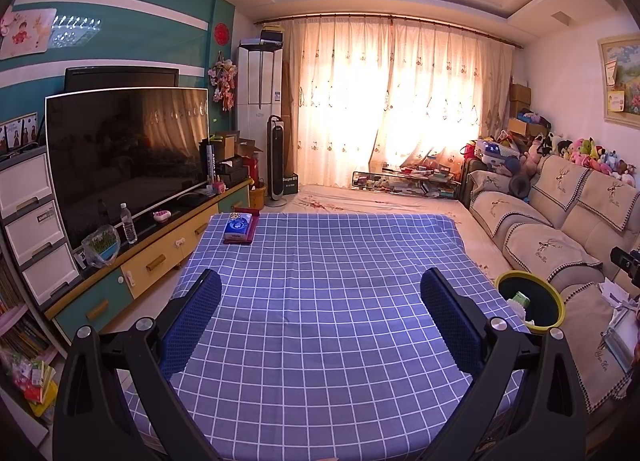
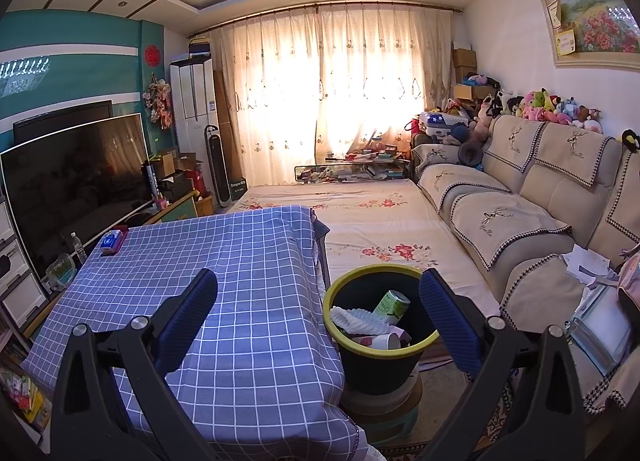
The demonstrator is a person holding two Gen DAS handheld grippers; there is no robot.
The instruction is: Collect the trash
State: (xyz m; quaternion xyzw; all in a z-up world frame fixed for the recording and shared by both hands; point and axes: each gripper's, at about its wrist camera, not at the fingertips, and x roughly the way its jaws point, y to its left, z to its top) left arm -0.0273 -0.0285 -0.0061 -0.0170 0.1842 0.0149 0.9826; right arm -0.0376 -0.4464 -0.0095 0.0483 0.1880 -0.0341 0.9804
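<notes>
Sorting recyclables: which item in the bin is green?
The carton leaning against the bin wall; the brush and cup beside it are white.

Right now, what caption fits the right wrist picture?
Open right claw above the trash bin beside the checkered table.

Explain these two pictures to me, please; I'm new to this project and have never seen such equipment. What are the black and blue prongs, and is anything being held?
Each picture comes from a fisheye camera on a tool a person carries, one per hand, looking forward along its two fingers. The black arms with blue pads are those fingers. The left hand-held gripper hangs over a table in a blue checked cloth; its jaws are apart and hold nothing. The right hand-held gripper is likewise open and empty, aimed at the table's edge and at a black bin with a yellow rim beside it. The bin already holds a green carton and some white scraps. On the cloth only a blue tissue pack on a red tray shows.
</notes>
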